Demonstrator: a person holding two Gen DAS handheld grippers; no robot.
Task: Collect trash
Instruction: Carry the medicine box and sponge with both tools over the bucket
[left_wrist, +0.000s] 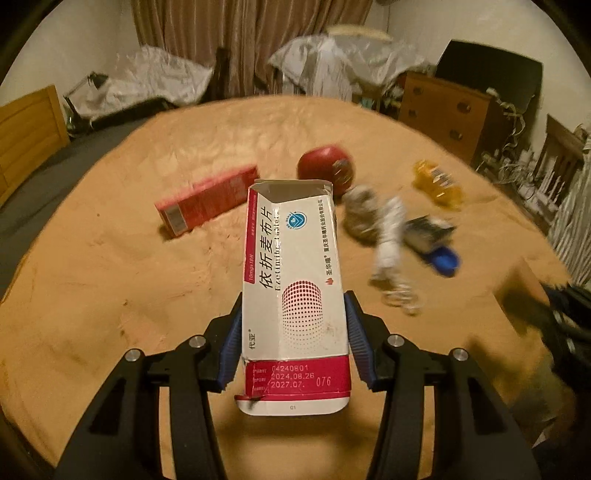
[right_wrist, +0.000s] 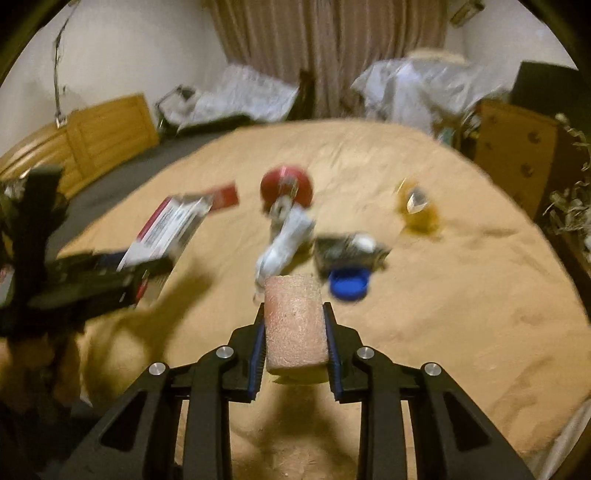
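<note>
Left gripper clamps a white-and-red medicine carton printed "Ezetimibe", dated "2024.08.26" and "2027.07.", its far flap torn open, raised above the tan bedspread. Right gripper squeezes a pinkish sponge block. On the bedspread lie a red box, a red ball and a blue cap.

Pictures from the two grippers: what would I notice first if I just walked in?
First, the white medicine box clamped upright in the left gripper, filling that view's middle. Next, the pinkish block squeezed in the right gripper. Behind both, a red ball sits among litter on the tan blanket.
</note>
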